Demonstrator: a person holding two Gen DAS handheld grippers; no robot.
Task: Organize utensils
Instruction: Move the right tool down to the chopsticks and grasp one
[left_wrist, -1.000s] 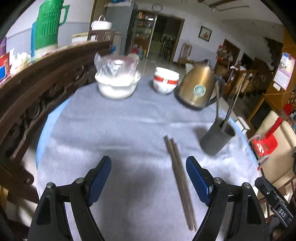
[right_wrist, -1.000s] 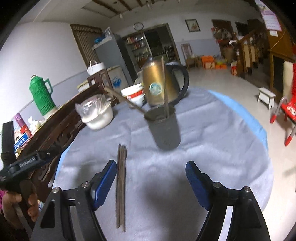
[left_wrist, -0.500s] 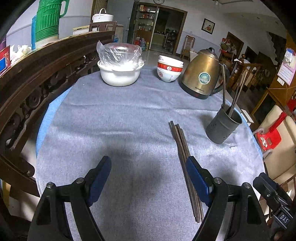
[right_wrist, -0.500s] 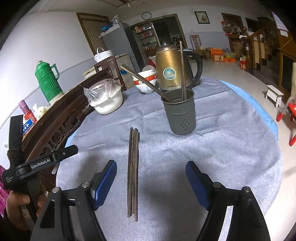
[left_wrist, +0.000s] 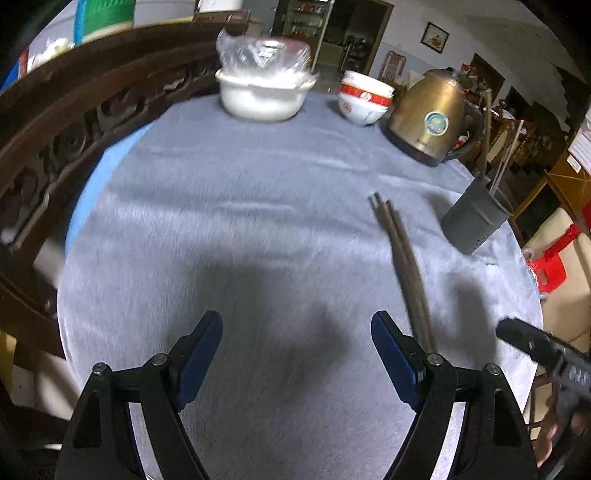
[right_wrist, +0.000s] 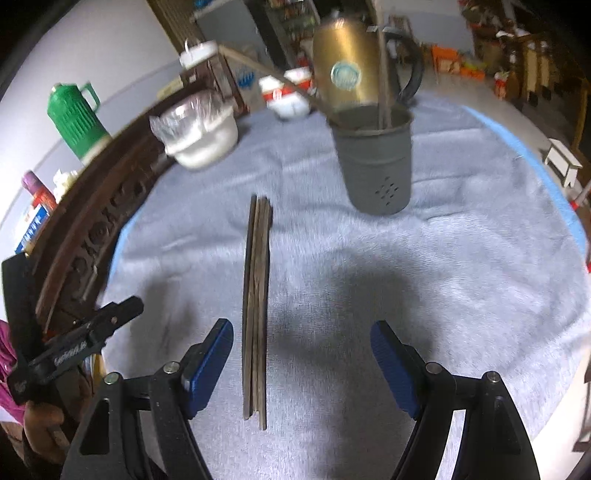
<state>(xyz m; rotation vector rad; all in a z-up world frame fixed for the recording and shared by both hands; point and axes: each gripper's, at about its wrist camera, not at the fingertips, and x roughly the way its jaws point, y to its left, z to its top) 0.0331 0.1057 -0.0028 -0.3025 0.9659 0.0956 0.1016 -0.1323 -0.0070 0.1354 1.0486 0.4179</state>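
Both grippers have dropped closer to the table (right_wrist: 461, 258); left gripper (left_wrist: 296, 356) and right gripper (right_wrist: 302, 363) gape empty, chopsticks (right_wrist: 256, 306) lying mid-table near the utensil holder (right_wrist: 376, 162).

Dim indoor light from above casts soft dark shadows on the grey tablecloth (left_wrist: 229, 177). Both views are motion-blurred. Fisheye bending darkens the corners.
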